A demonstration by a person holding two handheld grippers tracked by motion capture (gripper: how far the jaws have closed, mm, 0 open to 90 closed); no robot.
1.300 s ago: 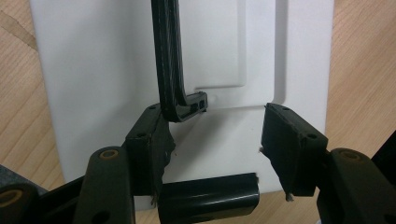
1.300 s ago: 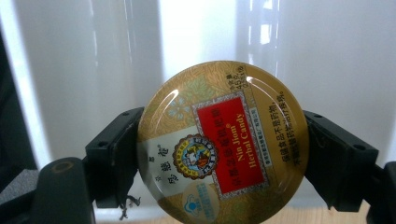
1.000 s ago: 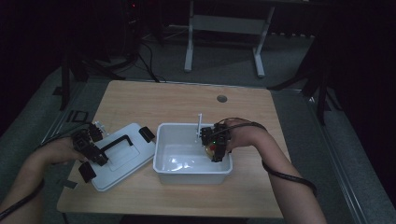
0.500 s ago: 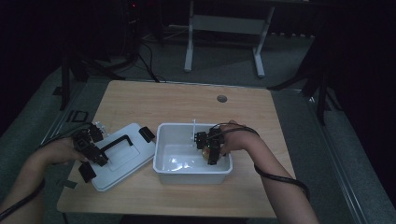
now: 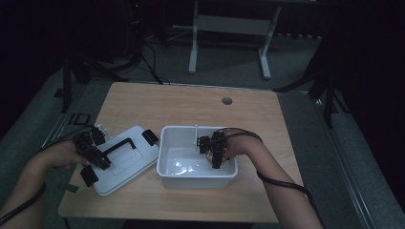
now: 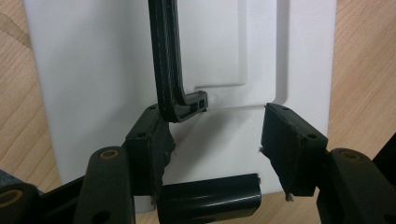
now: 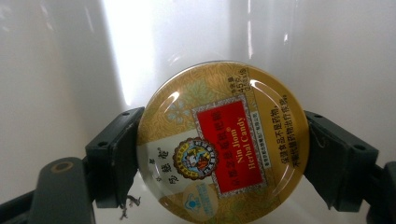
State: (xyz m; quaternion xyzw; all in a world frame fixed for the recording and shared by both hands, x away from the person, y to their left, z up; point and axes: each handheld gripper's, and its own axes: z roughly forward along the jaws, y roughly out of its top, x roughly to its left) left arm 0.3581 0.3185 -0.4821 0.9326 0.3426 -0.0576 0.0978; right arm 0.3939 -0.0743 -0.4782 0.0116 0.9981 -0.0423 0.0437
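Round gold candy tin with a red label [image 7: 223, 148] sits clamped between my right tongs [image 5: 210, 151], inside the white plastic tub [image 5: 167, 168] at the middle of the wooden bench [image 5: 191, 102]. Just left of the tub lies its white lid with a black handle [image 5: 125, 161]. My left tongs [image 5: 93, 155] rest over that lid, spread apart, gripping nothing.

In the right gripper view we lose the bottom of the candy tin [image 7: 223, 144] past the picture's edge. From the high view its print is too small to read, and our right tongs [image 5: 212, 153] hide most of it.
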